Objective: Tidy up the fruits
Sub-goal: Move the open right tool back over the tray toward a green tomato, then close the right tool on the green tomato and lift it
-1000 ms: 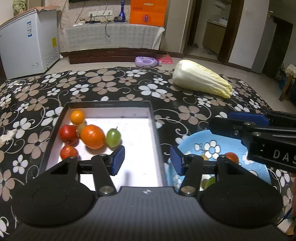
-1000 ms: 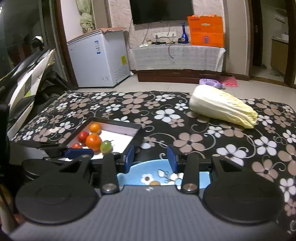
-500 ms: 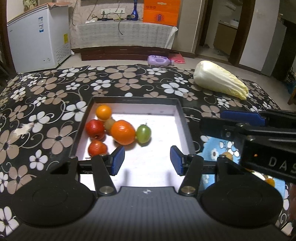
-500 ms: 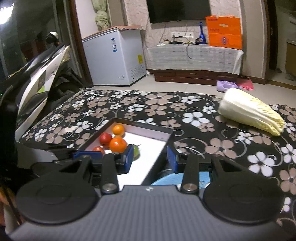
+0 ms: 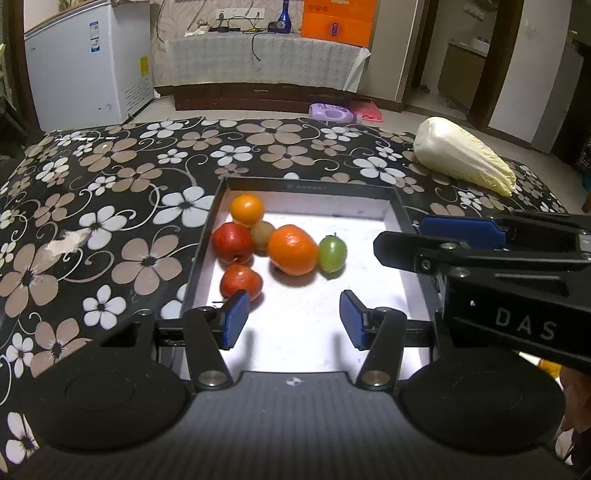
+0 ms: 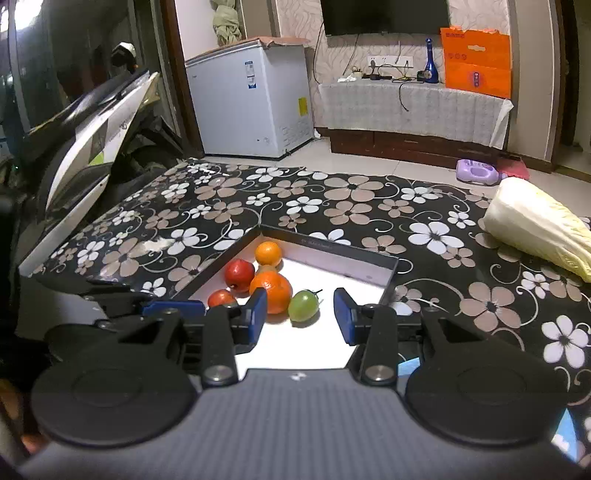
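Over the tray (image 5: pixel 399 206) | both tongs, left tongs (image 5: pixel 291 321) and right tongs (image 6: pixel 300 314), are hanging part open, holding nothing | fruits (image 5: pixel 291 249) are sitting bunched in tray's left corner, likely sorted there.

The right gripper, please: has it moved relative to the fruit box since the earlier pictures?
Yes. The right gripper has swung left: earlier it hung over the blue plate, now over the box, near the green fruit.

White chest freezer (image 6: pixel 251 103), wall-mounted television (image 6: pixel 384 16); tiled floor (image 5: pixel 229 112), cloth-draped cabinet (image 5: pixel 266 62)
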Motion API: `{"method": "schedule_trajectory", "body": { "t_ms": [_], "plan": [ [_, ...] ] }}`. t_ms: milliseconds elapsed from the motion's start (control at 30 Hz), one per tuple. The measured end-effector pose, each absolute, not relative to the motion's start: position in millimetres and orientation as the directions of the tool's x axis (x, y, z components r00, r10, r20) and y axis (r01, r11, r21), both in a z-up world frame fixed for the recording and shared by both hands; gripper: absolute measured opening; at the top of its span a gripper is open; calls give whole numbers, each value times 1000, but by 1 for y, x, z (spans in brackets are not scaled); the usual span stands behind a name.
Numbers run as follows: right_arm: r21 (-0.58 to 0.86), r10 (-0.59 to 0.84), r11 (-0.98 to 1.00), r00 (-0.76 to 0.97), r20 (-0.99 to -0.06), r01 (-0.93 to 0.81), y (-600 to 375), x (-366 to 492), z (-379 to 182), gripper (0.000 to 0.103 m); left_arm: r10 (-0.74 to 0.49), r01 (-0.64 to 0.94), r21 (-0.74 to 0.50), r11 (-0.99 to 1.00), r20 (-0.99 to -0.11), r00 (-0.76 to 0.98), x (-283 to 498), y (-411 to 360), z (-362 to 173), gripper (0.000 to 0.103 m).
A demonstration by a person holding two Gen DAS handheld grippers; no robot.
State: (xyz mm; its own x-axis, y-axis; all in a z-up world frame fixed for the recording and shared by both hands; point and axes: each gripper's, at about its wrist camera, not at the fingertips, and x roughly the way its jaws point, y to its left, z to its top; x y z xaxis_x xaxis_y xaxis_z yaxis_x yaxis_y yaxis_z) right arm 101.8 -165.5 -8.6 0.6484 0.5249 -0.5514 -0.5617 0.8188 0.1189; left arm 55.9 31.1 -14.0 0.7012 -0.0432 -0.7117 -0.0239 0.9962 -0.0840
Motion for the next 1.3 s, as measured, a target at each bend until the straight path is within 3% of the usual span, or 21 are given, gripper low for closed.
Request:
{"method": "schedule_trajectory", "body": {
  "t_ms": [1300],
  "plan": [
    [10,405,838,610,-681,-545,-111,143,-52,41,-44,-18,-76,997,-733,679,44,57,-24,66]
  ]
}}
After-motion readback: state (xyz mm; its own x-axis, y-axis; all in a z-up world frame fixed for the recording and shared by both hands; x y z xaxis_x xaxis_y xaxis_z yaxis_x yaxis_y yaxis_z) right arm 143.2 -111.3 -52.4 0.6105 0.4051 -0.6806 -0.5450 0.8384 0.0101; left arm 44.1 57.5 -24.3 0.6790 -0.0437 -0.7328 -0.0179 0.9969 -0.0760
